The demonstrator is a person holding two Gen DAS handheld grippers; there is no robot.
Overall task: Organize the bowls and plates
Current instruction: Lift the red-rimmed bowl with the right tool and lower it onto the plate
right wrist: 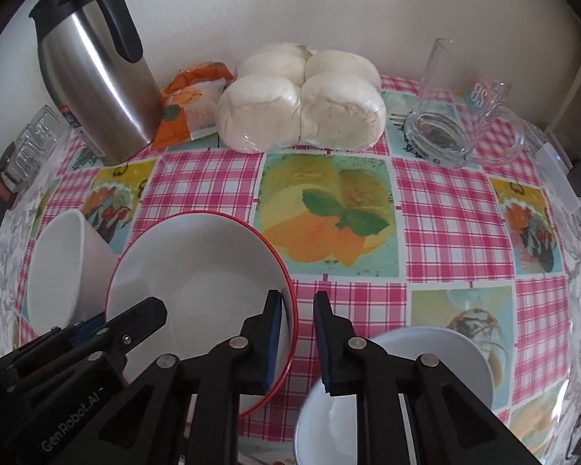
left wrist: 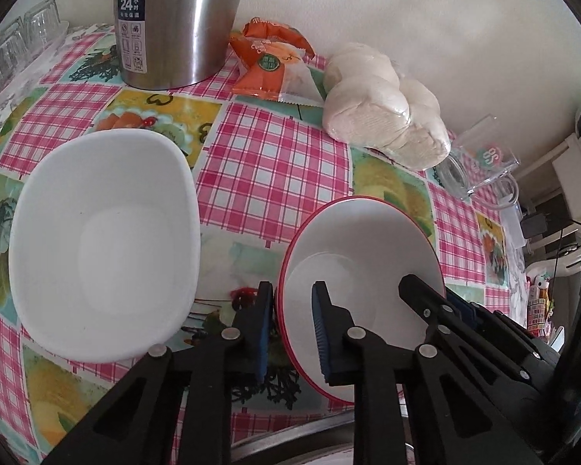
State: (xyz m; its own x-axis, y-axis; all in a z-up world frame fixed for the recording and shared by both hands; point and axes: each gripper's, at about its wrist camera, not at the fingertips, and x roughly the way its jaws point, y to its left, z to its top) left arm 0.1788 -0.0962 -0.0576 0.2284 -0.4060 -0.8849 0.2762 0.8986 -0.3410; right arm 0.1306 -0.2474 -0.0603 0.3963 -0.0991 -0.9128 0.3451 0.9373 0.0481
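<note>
Both hand-held grippers are on the same red-rimmed bowl (left wrist: 362, 271), one per side. Left hand-held gripper (left wrist: 292, 333) is narrowed onto the bowl's left rim: one blue pad outside the wall, one inside. Right hand-held gripper (right wrist: 296, 343) does the same on the opposite rim, jaws narrow with the wall between them. In both views the pads look pressed on, so I read this as a two-point pinch, likely to keep a slick bowl level when it's lifted.

The bowl sits on the checked tabletop (right wrist: 445, 209), near the front edge. The white square bowl (left wrist: 104, 244) sits just to its left, close but apart, and looks like the natural stacking target. A pale plate or shallow bowl (right wrist: 437, 364) lies under the right gripper's outer finger, so watch clearance there.

Thermos (right wrist: 93, 77), snack packet (right wrist: 186, 104), bagged buns (right wrist: 302, 100) and glass mug (right wrist: 453, 116) are lined along the wall, well clear of the work.
</note>
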